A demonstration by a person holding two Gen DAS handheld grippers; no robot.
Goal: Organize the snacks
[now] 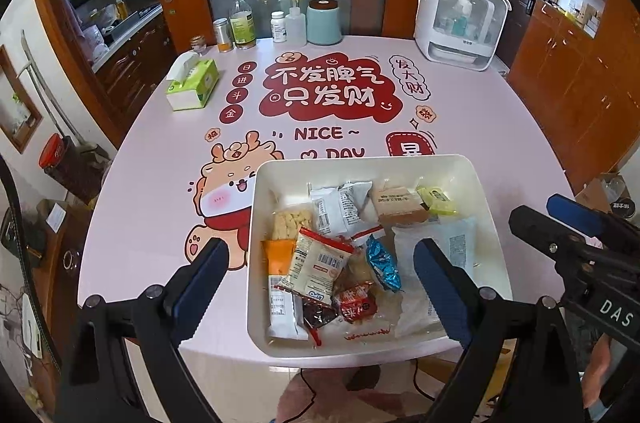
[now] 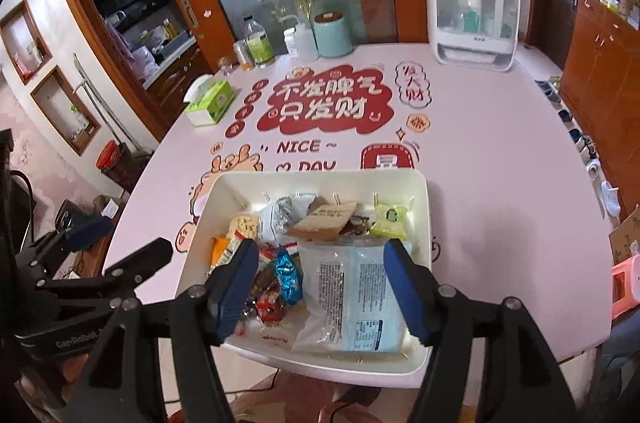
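A white rectangular tray (image 1: 484,207) (image 2: 425,207) sits at the near edge of the pink table and holds several snack packets. Among them are a large pale blue pack (image 2: 356,299) (image 1: 444,243), a brown pack (image 2: 322,223) (image 1: 396,205), a yellow-green pack (image 2: 390,219) (image 1: 436,201), a blue foil candy (image 2: 288,273) (image 1: 382,263) and a red-and-white barcode pack (image 1: 320,263). My left gripper (image 1: 320,267) is open and empty, above the tray's near left part. My right gripper (image 2: 320,275) is open and empty, above the pale blue pack.
A green tissue box (image 1: 192,85) (image 2: 210,101) sits at the far left of the table. Bottles and a teal canister (image 1: 324,23) (image 2: 332,35) line the far edge. A white appliance (image 1: 460,19) (image 2: 474,19) stands at the far right.
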